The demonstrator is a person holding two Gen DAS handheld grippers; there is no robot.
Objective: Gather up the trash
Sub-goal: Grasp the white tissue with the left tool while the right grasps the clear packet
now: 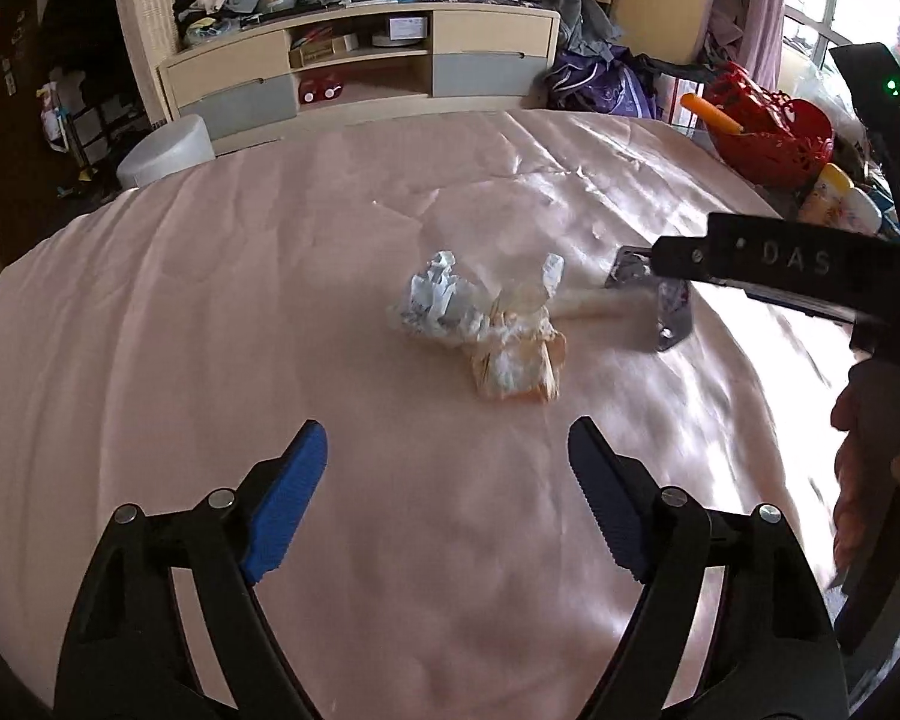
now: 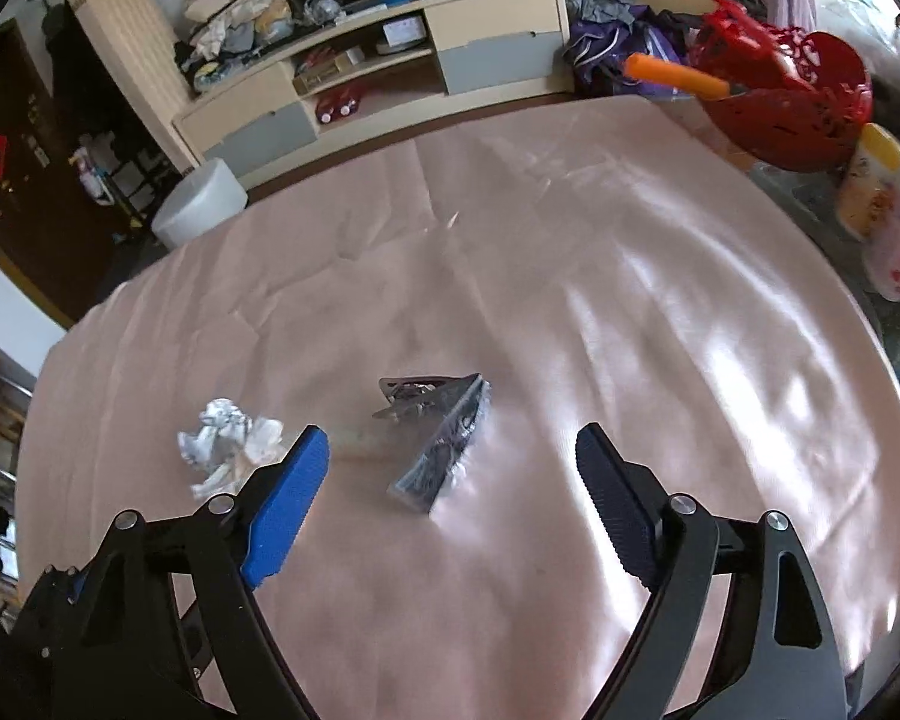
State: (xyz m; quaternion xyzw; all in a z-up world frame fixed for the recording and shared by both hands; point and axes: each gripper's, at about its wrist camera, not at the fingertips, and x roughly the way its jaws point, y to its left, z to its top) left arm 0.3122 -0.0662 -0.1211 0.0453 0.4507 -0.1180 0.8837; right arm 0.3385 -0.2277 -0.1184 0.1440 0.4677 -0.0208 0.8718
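Observation:
A crumpled white and orange wrapper wad [image 1: 480, 324] lies mid-table on the pink cloth [image 1: 210, 330]. Right of it lies a dark silvery foil packet [image 1: 654, 300], partly hidden by the right gripper's black body [image 1: 774, 264]. My left gripper [image 1: 447, 456] is open and empty, short of the wad. In the right wrist view the foil packet [image 2: 438, 438] lies just ahead between the fingers of my open, empty right gripper [image 2: 453, 462]. The wad [image 2: 228, 450] lies at its left, partly behind the left finger [image 2: 288, 504].
A red basket [image 2: 792, 96] with an orange stick [image 2: 672, 75] and bottles [image 2: 888, 216] stand at the table's right edge. A white bin [image 2: 201, 204] stands beyond the far left edge. A cluttered TV cabinet [image 1: 360, 60] is behind.

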